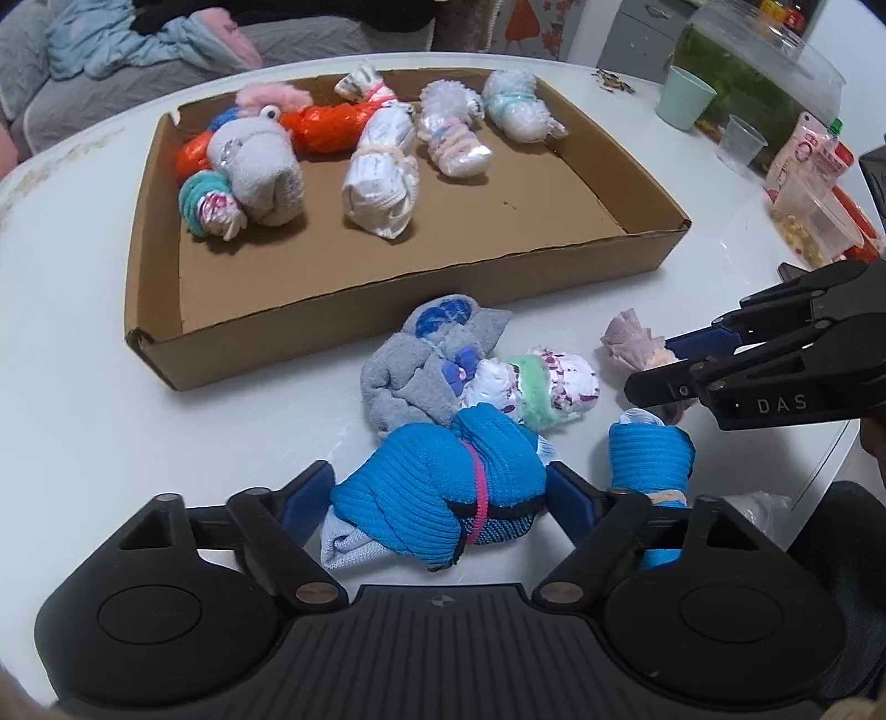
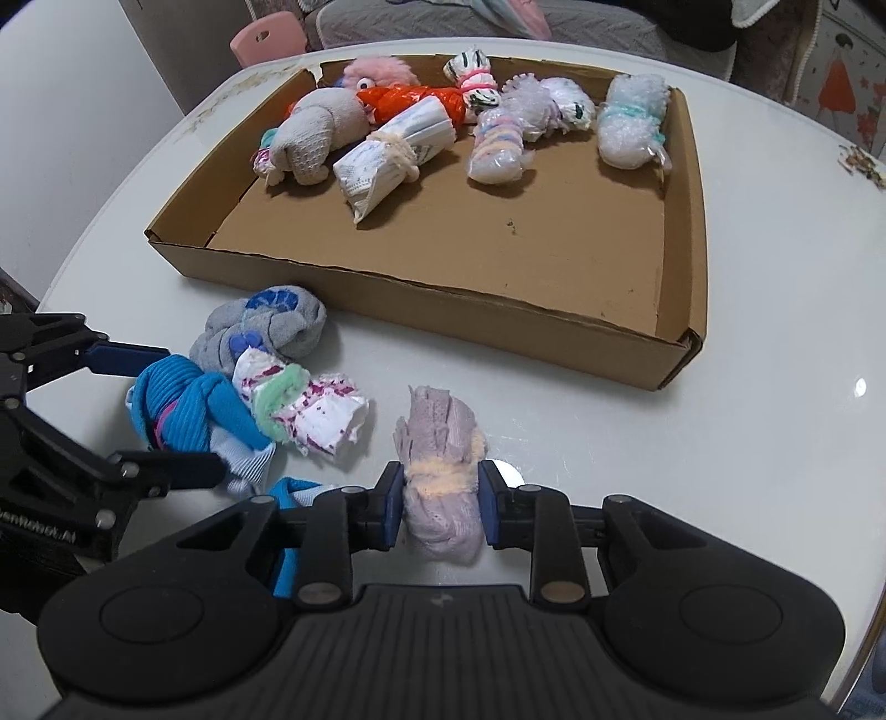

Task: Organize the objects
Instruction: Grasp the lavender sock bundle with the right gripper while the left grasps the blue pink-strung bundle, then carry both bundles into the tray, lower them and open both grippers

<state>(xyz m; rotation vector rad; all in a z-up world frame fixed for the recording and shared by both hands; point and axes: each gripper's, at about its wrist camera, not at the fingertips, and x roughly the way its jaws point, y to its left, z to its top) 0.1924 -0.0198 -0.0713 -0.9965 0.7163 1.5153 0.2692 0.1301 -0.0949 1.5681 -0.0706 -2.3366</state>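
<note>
A blue ribbed sock bundle [image 1: 443, 476] tied with a pink band lies on the white table, and my left gripper [image 1: 443, 498] is shut on it, pads against both sides. My right gripper [image 2: 440, 509] is shut on a mauve sock bundle [image 2: 440, 443] with a peach band. Between the two lie a grey sock bundle [image 1: 410, 371] and a white, magenta-speckled bundle [image 1: 542, 387] with a green band. Another blue sock [image 1: 650, 448] sits near my right gripper [image 1: 650, 365]. Behind them a shallow cardboard tray [image 1: 387, 310] holds several tied bundles along its far side.
At the table's right stand a mint cup [image 1: 684, 97], a clear plastic cup [image 1: 739, 144], snack packs [image 1: 803, 160] and a fish tank [image 1: 758, 61]. The front half of the tray floor [image 2: 526, 249] is bare. A sofa with clothes [image 1: 138, 50] lies beyond the table.
</note>
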